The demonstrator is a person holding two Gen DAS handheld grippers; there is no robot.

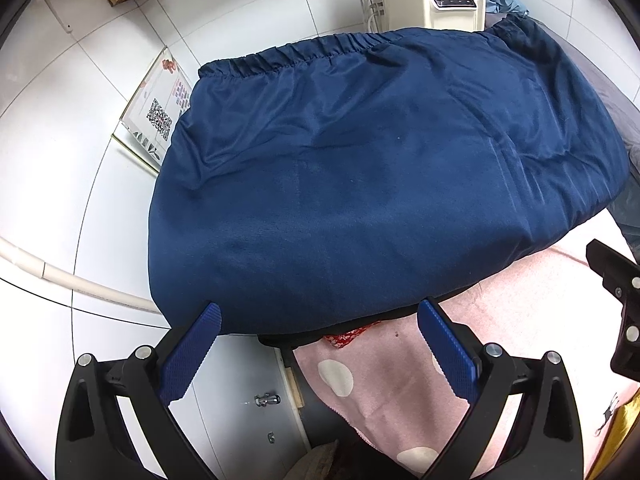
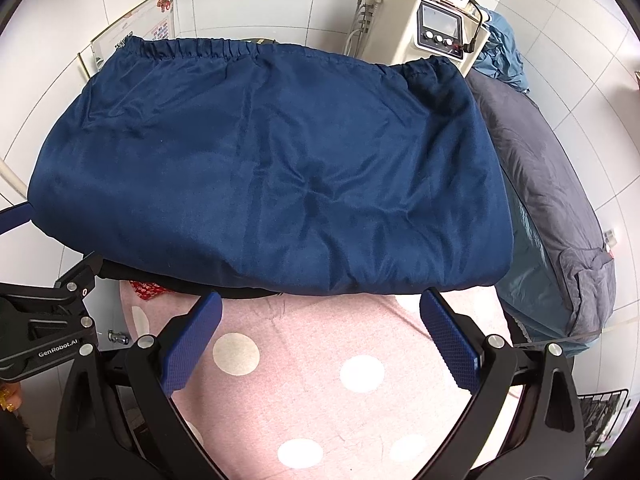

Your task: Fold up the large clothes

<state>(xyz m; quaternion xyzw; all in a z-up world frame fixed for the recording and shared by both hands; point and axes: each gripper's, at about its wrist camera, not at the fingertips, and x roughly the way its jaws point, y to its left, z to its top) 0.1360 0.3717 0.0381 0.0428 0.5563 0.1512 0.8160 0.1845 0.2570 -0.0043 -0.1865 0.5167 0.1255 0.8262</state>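
A large navy blue garment (image 1: 380,184) with an elastic gathered hem at its far edge lies spread and folded flat on a pink cloth with white dots (image 1: 400,380). In the right wrist view the same garment (image 2: 272,168) fills the middle, above the pink dotted cloth (image 2: 320,380). My left gripper (image 1: 320,316) is open at the garment's near left edge, holding nothing. My right gripper (image 2: 322,304) is open at the near edge, its fingers just short of the fabric. Each gripper shows at the side of the other's view.
A white machine with knobs and a screen (image 2: 432,28) stands behind the garment. A grey cushion (image 2: 552,200) and teal fabric lie to the right. A framed sign (image 1: 156,108) leans on the tiled floor at left, near a white pipe (image 1: 80,280).
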